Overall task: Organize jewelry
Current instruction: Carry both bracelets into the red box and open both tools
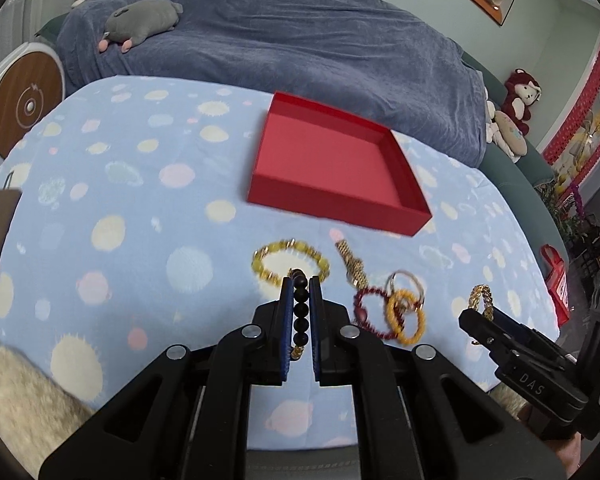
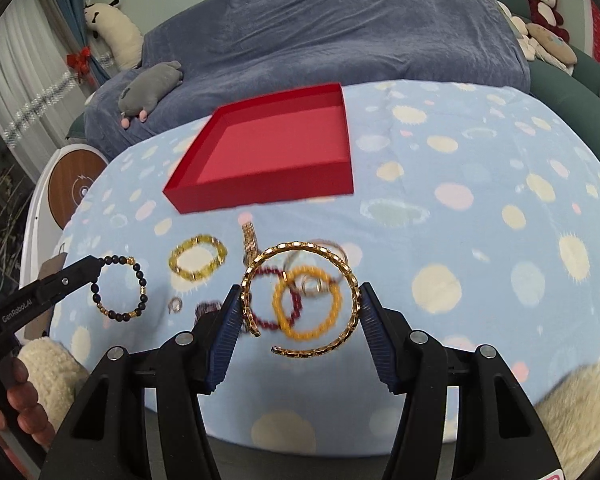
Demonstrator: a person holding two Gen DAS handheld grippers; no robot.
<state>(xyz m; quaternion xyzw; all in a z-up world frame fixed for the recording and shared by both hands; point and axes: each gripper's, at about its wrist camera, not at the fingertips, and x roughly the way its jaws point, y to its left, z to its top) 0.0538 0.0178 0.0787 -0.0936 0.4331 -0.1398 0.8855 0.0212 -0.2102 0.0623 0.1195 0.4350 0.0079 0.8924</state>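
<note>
Two bracelets held, red tray (image 1: 396,204) empty.
Your left gripper (image 1: 301,282) jaws pinch the black bead bracelet (image 2: 120,288); your right gripper (image 2: 300,296) jaws clasp the gold chain bangle (image 2: 340,262) above the remaining jewelry pile (image 1: 388,312) on the dotted surface (image 1: 140,240).

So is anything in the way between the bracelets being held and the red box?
Nothing visible blocks them. The left hand-held gripper holds the black bead bracelet, the right hand-held gripper the gold chain bracelet. The yellow bracelet and other jewelry lie flat on the blanket before the red box, low enough to pass over.
</note>
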